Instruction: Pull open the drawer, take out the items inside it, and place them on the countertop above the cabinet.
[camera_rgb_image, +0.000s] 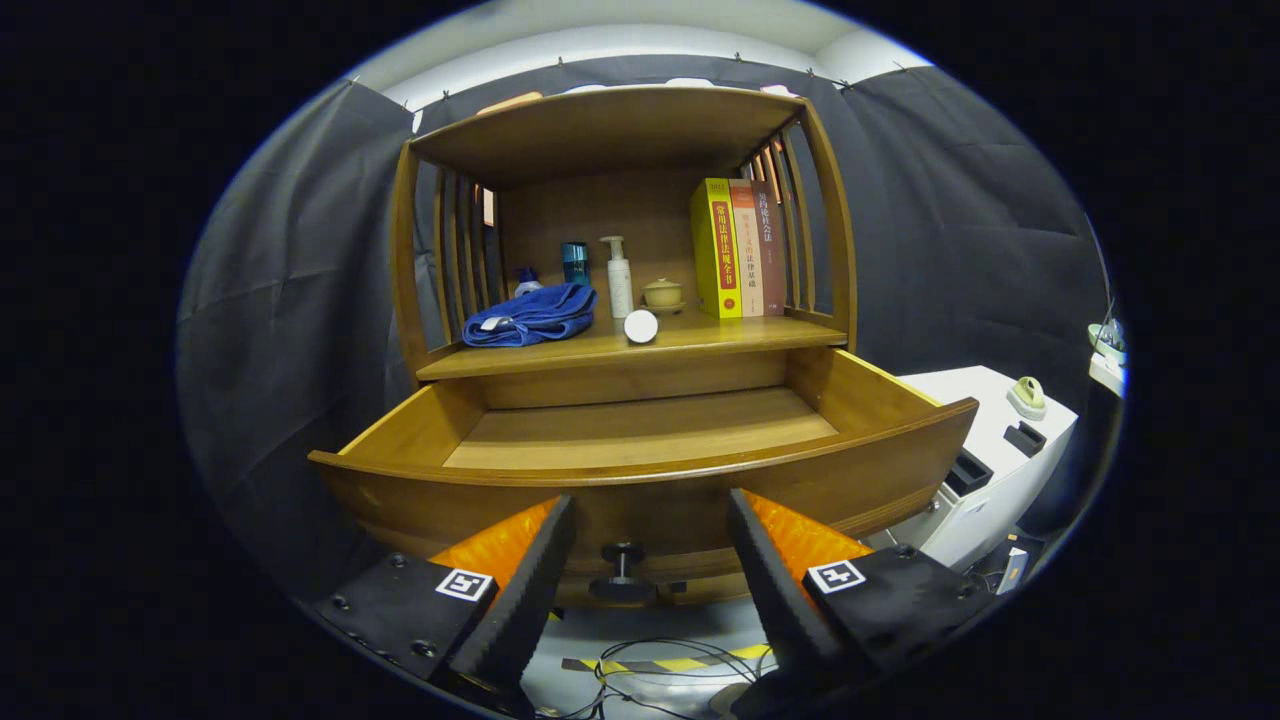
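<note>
The wooden drawer (860, 400) stands pulled far out of the cabinet, and its visible floor is bare. Its dark knob (622, 556) sits on the curved front, between my fingers and a little below their tips. My gripper (650, 512) is open, with nothing held, just in front of the drawer front. On the countertop (720, 335) above lie a folded blue towel (530, 315) and a small white round object (640, 326) at the front edge. Behind them stand a white pump bottle (619, 276), a teal cup (575, 262), a small lidded bowl (662, 293) and upright books (738, 248).
A white machine (990, 450) with dark slots stands to the right of the cabinet, close to the drawer's right corner. Cables and striped tape (660, 662) lie on the floor below the fingers. Slatted side walls and a top shelf enclose the countertop.
</note>
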